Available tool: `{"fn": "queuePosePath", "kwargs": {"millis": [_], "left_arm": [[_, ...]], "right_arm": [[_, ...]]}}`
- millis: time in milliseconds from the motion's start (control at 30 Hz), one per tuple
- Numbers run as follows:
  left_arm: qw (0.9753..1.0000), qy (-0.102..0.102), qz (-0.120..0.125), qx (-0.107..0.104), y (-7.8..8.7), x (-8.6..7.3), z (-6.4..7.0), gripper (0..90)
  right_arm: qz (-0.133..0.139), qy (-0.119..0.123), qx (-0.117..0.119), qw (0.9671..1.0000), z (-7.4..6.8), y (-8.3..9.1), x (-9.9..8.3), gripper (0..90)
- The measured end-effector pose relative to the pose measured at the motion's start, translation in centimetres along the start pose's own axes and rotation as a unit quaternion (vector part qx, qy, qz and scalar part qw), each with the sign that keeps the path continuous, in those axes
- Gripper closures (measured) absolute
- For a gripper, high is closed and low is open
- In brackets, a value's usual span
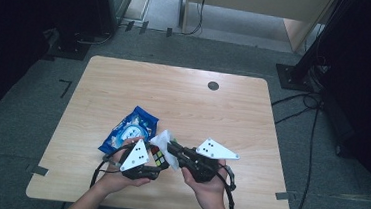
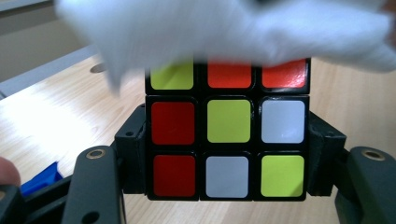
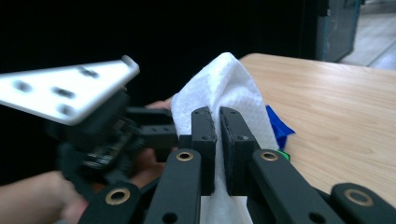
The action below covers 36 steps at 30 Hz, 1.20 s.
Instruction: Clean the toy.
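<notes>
My left gripper (image 2: 228, 154) is shut on a colour-tiled puzzle cube (image 2: 227, 140), its jaws pressing the cube's two sides; red, yellow, white and orange tiles face the camera. A white paper wipe (image 2: 233, 28) lies over the cube's top row. My right gripper (image 3: 218, 135) is shut on that white wipe (image 3: 224, 84), which bulges above the jaws. In the high view the left gripper (image 1: 158, 163) holds the cube (image 1: 159, 158) near the table's front, and the right gripper (image 1: 171, 147) presses the wipe (image 1: 163, 142) against it.
A blue snack packet (image 1: 129, 130) lies on the wooden table (image 1: 183, 104) just behind the left hand. A round grey cable port (image 1: 213, 85) sits near the far edge. Cables and dark stands surround the table on the floor.
</notes>
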<state>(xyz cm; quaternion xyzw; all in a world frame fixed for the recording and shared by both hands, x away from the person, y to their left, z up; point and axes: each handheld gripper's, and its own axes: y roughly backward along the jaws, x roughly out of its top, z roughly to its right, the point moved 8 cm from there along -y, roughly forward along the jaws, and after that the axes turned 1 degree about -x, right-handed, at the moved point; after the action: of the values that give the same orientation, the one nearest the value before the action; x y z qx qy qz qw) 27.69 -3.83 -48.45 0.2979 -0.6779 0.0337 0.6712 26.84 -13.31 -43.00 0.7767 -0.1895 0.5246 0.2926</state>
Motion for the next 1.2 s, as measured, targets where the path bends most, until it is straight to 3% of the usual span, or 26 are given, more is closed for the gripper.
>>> {"fn": "queuePosePath", "kwargs": {"millis": [100,233,300,467,500,567,700,800,867,933,967,1033,1100,1200], "left_arm": [[1.0000,0.003,0.004,0.000,0.3,0.1,-0.2,34.1],[0.9999,0.011,0.008,0.000,0.5,0.2,-0.5,34.1],[0.9999,0.013,0.010,0.000,0.6,0.2,-0.7,34.1],[0.9996,0.021,0.021,0.002,1.0,0.6,-1.1,34.2],[0.9995,0.024,0.020,0.004,1.0,0.5,-1.2,34.1],[0.9995,0.026,0.016,0.006,1.0,0.3,-1.4,34.1],[0.9996,0.025,0.010,0.007,0.7,0.0,-1.4,34.1],[0.9997,0.023,0.008,0.008,0.6,0.0,-1.3,34.1],[0.9997,0.023,0.007,0.008,0.5,0.0,-1.3,34.1],[0.9996,0.026,0.007,0.010,0.4,0.0,-1.4,34.1],[0.9995,0.028,0.006,0.011,0.4,-0.1,-1.5,34.1],[0.9995,0.030,0.001,0.014,0.3,-0.3,-1.6,34.1],[0.9994,0.029,-0.004,0.019,0.1,-0.5,-1.7,34.1],[0.9992,0.032,-0.007,0.022,-0.1,-0.6,-1.8,34.1]], "right_arm": [[0.000,-0.018,-0.004,0.9998,0.8,-0.2,-0.5,85.7],[-0.006,0.012,-0.049,0.9987,2.7,-0.1,-1.2,85.5],[-0.016,0.010,-0.067,0.9976,3.9,-0.1,-1.8,85.4],[-0.072,0.039,-0.144,0.9862,8.1,-0.3,-4.1,85.5],[-0.076,0.034,-0.156,0.9842,9.1,0.0,-4.2,85.4],[-0.070,0.006,-0.173,0.9825,10.9,0.7,-4.0,85.3],[-0.064,-0.001,-0.220,0.9735,13.6,2.2,-3.9,85.2],[-0.065,-0.005,-0.235,0.9697,14.7,2.6,-4.2,83.2],[-0.063,-0.012,-0.239,0.9688,15.0,2.7,-4.3,75.0],[-0.058,-0.020,-0.236,0.9699,14.9,2.6,-4.1,67.3],[-0.053,-0.026,-0.223,0.9731,14.6,2.5,-3.9,62.2],[-0.048,-0.028,-0.210,0.9762,13.8,2.3,-3.5,56.2],[-0.036,-0.033,-0.176,0.9832,12.3,2.0,-2.7,49.7],[-0.017,-0.068,-0.100,0.9924,9.0,1.3,-1.4,42.2]]}}
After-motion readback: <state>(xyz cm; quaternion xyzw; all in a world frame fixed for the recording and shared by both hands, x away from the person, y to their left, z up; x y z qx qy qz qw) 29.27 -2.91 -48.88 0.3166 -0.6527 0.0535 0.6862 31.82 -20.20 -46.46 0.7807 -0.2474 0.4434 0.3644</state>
